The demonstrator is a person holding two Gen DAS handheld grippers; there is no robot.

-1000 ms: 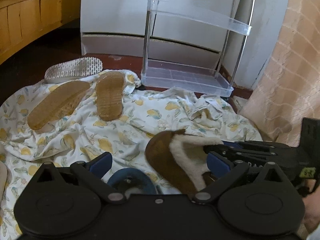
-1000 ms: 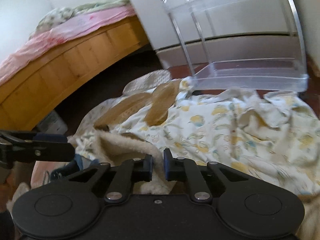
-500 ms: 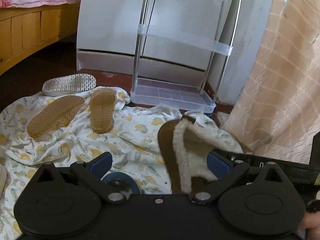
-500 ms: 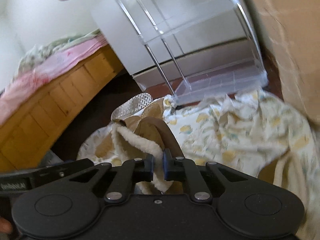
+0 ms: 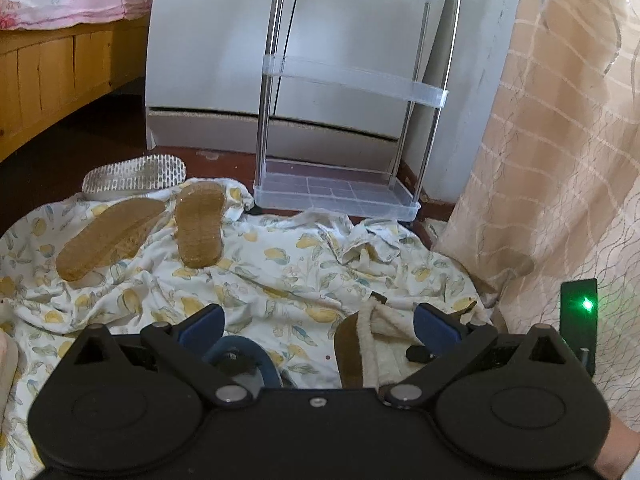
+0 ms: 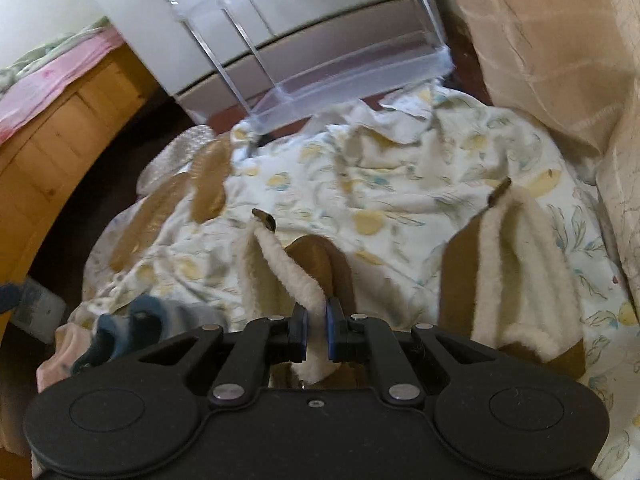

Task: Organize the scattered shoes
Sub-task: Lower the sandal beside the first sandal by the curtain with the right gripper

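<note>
So far no shoe sits on the clear rack [image 5: 336, 196]. The right gripper [image 6: 316, 330] is clenched on a fleece-lined slipper's [image 6: 292, 276] cuff above the floral sheet [image 6: 400, 184]; the left gripper [image 5: 320, 326] hangs released. Its mate [image 6: 508, 272], two overturned sandals [image 5: 160, 232] and others wait.

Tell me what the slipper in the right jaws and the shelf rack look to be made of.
Slipper: brown suede-like matte outer, cream fleece lining, judging by the nap and curly pile.
Shelf rack: clear plastic trays you can see through, on shiny, probably metal, posts.
</note>
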